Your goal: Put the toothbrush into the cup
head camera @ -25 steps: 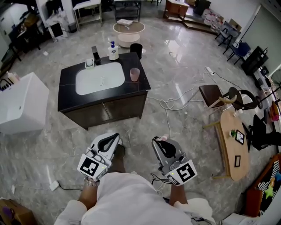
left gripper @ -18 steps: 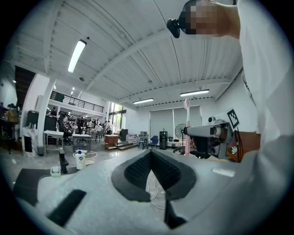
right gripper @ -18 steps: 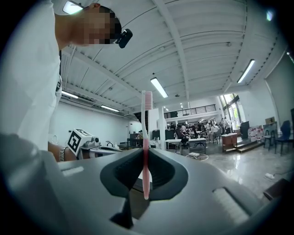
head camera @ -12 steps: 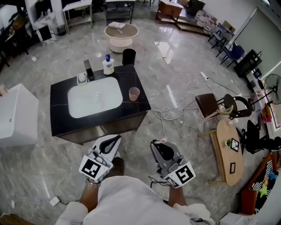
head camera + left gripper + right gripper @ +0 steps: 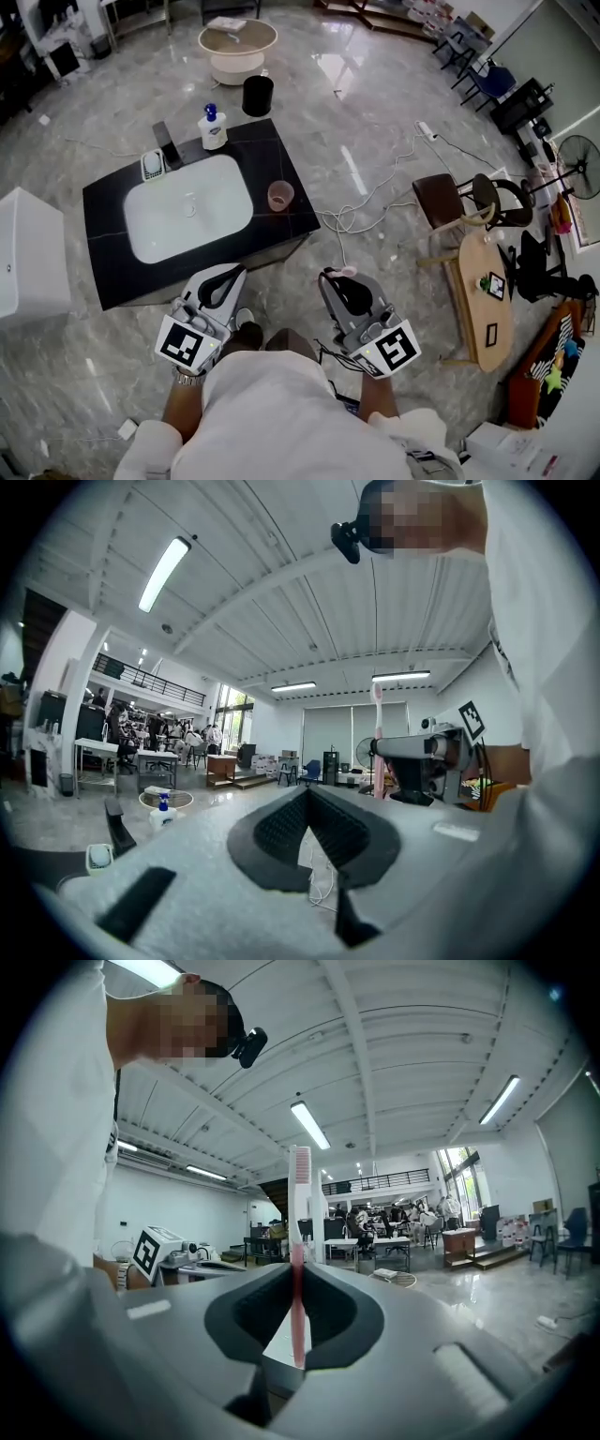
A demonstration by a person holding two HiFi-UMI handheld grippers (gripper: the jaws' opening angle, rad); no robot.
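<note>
I have the pink toothbrush (image 5: 298,1232) clamped upright in my right gripper (image 5: 348,292), off the counter's (image 5: 278,155) front edge. The cup (image 5: 279,195) stands at the counter's right edge. My left gripper (image 5: 221,286) is closed, holding nothing.

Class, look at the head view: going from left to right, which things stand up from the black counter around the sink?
faucet → soap pump bottle → pink cup
</note>
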